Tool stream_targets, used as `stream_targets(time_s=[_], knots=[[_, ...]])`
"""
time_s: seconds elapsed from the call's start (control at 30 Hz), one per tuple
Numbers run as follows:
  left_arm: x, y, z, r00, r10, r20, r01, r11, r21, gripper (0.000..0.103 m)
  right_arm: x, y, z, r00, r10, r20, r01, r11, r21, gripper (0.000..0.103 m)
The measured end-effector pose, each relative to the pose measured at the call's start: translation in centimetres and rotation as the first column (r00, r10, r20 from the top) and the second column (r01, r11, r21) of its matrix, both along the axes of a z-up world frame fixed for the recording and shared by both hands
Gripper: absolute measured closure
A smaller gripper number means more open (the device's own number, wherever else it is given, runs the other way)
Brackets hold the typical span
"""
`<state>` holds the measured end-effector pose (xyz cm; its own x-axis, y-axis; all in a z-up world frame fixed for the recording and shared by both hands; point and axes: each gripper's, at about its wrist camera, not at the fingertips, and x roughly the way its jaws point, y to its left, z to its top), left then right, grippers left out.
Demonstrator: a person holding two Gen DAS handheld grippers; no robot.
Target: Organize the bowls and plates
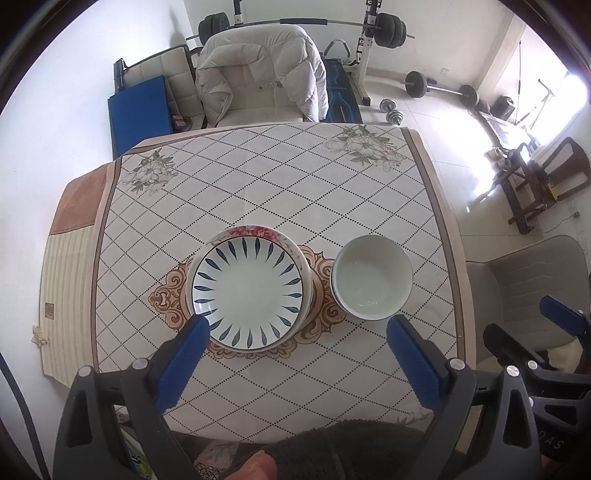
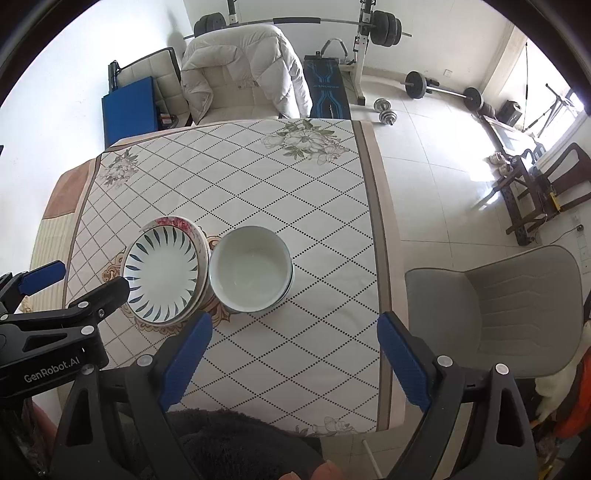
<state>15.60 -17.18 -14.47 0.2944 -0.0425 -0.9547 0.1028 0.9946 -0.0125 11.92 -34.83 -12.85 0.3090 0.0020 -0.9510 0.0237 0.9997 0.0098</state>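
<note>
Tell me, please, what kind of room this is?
Probably a home room used for both dining and exercise: a table with a plate and bowl, a barbell rack, and dumbbells on the floor.

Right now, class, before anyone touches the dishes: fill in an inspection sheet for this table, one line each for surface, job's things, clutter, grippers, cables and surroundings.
Surface: table under a diamond-pattern cloth with flower prints.
Job's things: blue-leaf plate stacked on a red-flowered plate; white bowl to its right, apparently nested in another bowl; the two stacks look apart in the left wrist view.
Clutter: nothing seen on the cloth.
Grippers: left gripper open, empty, above the near edge; right gripper open, empty.
Cables: one thin cable on the floor far right.
Surroundings: chair with a white jacket, barbell rack, dumbbells, grey chair.
</note>
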Motion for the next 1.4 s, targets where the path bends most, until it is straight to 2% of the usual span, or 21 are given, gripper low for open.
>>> stream_targets(time_s=[0.3, 0.6, 0.67, 0.7, 0.77, 0.83, 0.93, 1.03, 1.13, 1.27, 1.37, 1.4], knots=[[-1.6, 0.0, 1.3, 1.000, 0.004, 0.024, -0.004, 1.000, -0.001, 0.004, -1.7, 0.0, 1.5, 1.000, -0.008, 0.024, 0.007, 1.000, 0.013, 0.010], [-0.8, -0.8, 0.8, 1.000, -0.019, -0.008, 0.019, 1.000, 0.012, 0.004, -1.3, -1.5, 1.2, 0.999, -0.046, 0.022, 0.045, 0.998, 0.032, 0.010], [-0.1, -1.2, 0.1, 0.999, -0.046, -0.026, 0.047, 0.999, 0.025, 0.004, -0.9, -2.3, 0.8, 0.997, -0.069, 0.022, 0.068, 0.997, 0.045, 0.007], [0.4, -1.4, -0.2, 0.997, -0.067, -0.029, 0.068, 0.997, 0.032, 0.004, -0.6, -2.8, 0.5, 0.996, -0.086, 0.021, 0.084, 0.995, 0.058, 0.000], [1.6, -2.0, -1.0, 0.995, -0.098, -0.032, 0.100, 0.993, 0.069, 0.004, 0.0, -3.8, -0.4, 0.993, -0.113, 0.026, 0.111, 0.990, 0.082, 0.000], [3.2, -2.1, -2.4, 0.993, -0.105, -0.049, 0.110, 0.988, 0.110, 0.004, 0.9, -4.8, -1.9, 0.991, -0.135, -0.001, 0.134, 0.983, 0.127, 0.000], [5.9, -2.2, -5.1, 0.986, -0.122, -0.115, 0.135, 0.985, 0.112, 0.004, 2.3, -6.1, -5.2, 0.985, -0.165, -0.051, 0.172, 0.966, 0.192, 0.000], [8.6, -2.7, -7.8, 0.968, -0.165, -0.189, 0.180, 0.981, 0.069, 0.004, 3.5, -7.2, -9.0, 0.973, -0.202, -0.114, 0.226, 0.936, 0.271, 0.000], [10.7, -4.2, -10.2, 0.936, -0.241, -0.256, 0.259, 0.965, 0.035, 0.004, 4.7, -7.9, -13.3, 0.951, -0.237, -0.196, 0.293, 0.892, 0.344, 0.000], [12.7, -7.0, -12.6, 0.882, -0.358, -0.306, 0.380, 0.925, 0.014, 0.005, 5.8, -8.1, -18.8, 0.917, -0.257, -0.305, 0.376, 0.814, 0.443, 0.000], [14.4, -8.3, -14.6, 0.843, -0.401, -0.357, 0.415, 0.909, -0.040, 0.007, 6.2, -8.0, -21.1, 0.903, -0.262, -0.341, 0.406, 0.783, 0.472, 0.000], [15.0, -8.7, -15.3, 0.832, -0.415, -0.369, 0.426, 0.903, -0.057, 0.007, 6.4, -7.7, -23.1, 0.890, -0.259, -0.376, 0.433, 0.742, 0.512, 0.000]])
